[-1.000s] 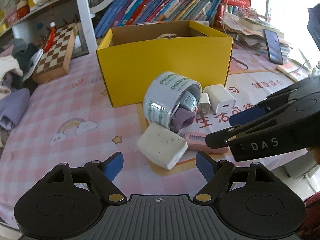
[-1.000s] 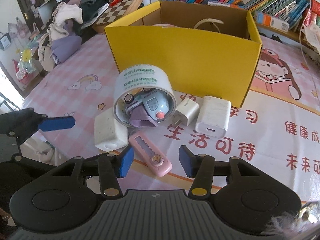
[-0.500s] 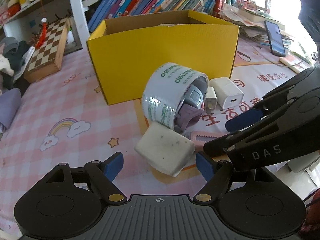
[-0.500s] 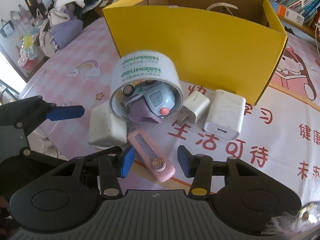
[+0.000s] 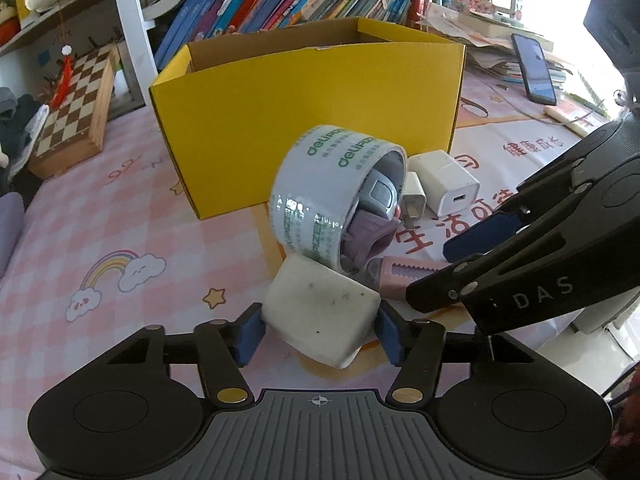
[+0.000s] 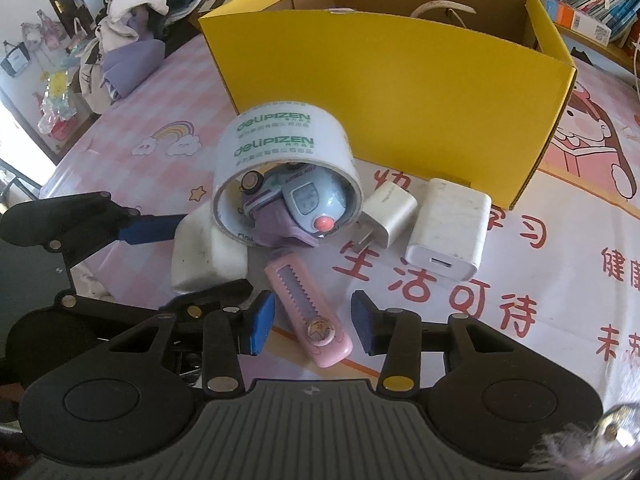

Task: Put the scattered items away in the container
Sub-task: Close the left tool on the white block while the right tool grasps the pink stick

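Note:
A yellow cardboard box point(image 5: 312, 120) point(image 6: 384, 80) stands open on the pink tablecloth. In front of it lie a tilted roll of clear tape point(image 5: 324, 188) point(image 6: 280, 152) with a blue-and-purple toy watch point(image 6: 304, 208) inside it, two white chargers point(image 6: 448, 232) point(image 6: 390, 210), a pink utility knife point(image 6: 308, 316) and a dirty white block point(image 5: 320, 316) point(image 6: 204, 256). My left gripper point(image 5: 318, 330) is open, its blue pads on either side of the white block. My right gripper point(image 6: 314, 320) is open, straddling the pink knife's near end.
A wooden chessboard point(image 5: 72, 112) lies far left, with a clothes pile point(image 6: 128, 40) beyond. Bookshelves point(image 5: 280, 0) stand behind the box. A phone point(image 5: 534, 68) leans on stacked papers at the right. Something pale point(image 6: 444, 8) lies inside the box.
My left gripper has moved forward so its pads flank the white block. My right gripper has moved forward and down over the pink knife. Both jaws stay open.

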### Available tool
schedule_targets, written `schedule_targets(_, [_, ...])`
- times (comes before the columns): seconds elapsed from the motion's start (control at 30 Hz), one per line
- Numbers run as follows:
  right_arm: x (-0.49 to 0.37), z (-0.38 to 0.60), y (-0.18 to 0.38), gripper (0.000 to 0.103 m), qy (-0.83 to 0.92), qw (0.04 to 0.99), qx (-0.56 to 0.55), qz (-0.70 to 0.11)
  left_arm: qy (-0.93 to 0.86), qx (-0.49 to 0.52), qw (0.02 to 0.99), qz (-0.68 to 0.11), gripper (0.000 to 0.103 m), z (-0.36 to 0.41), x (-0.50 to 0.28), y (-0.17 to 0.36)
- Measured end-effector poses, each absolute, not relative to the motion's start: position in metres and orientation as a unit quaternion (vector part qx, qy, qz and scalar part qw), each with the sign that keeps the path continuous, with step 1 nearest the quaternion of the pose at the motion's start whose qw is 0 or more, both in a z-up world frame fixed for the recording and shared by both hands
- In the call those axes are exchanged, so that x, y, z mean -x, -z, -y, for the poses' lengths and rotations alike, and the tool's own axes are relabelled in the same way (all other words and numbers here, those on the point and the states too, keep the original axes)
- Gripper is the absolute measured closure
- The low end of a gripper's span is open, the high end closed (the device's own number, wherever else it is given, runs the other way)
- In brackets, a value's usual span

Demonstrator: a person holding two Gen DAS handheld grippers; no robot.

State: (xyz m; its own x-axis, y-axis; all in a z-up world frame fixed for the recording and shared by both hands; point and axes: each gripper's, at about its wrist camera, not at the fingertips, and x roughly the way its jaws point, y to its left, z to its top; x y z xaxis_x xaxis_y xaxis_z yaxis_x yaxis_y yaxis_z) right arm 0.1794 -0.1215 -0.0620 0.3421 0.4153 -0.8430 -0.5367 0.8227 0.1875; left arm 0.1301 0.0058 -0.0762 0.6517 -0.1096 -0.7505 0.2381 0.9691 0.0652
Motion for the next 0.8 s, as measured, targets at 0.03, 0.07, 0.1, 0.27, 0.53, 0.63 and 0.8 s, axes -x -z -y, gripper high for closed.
schedule_targets(0.03, [-0.179,0.121,0.062,0.062,-0.292,0.817,0.061,-0.494,0.096,-0.078,0.905,-0.407,0.048,-0.007,-0.129,0.076])
schedule_targets(0.07, [-0.18,0.121,0.062,0.062,-0.293,0.816,0.06,-0.495,0.096,-0.077,0.905,-0.408,0.05,-0.008,-0.129,0.075])
schedule_targets(0.1, [-0.18,0.121,0.063,0.062,-0.293,0.816,0.059,-0.495,0.095,-0.075,0.905,-0.409,0.051,-0.009,-0.128,0.075])
schedule_targets(0.27, [-0.179,0.122,0.063,0.062,-0.292,0.818,0.055,-0.493,0.085,-0.038,0.905,-0.415,0.054,-0.022,-0.125,0.072])
schedule_targets(0.53, [-0.164,0.107,0.064,0.067,-0.303,0.82,0.132,-0.467,0.051,0.011,0.909,-0.414,0.057,-0.044,-0.12,0.067])
schedule_targets(0.63, [-0.158,0.105,0.064,0.078,-0.307,0.821,0.154,-0.457,0.053,0.009,0.911,-0.41,0.058,-0.043,-0.118,0.064])
schedule_targets(0.8, [-0.151,0.108,0.06,0.08,-0.311,0.824,0.153,-0.449,0.058,0.007,0.914,-0.402,0.059,-0.04,-0.115,0.06])
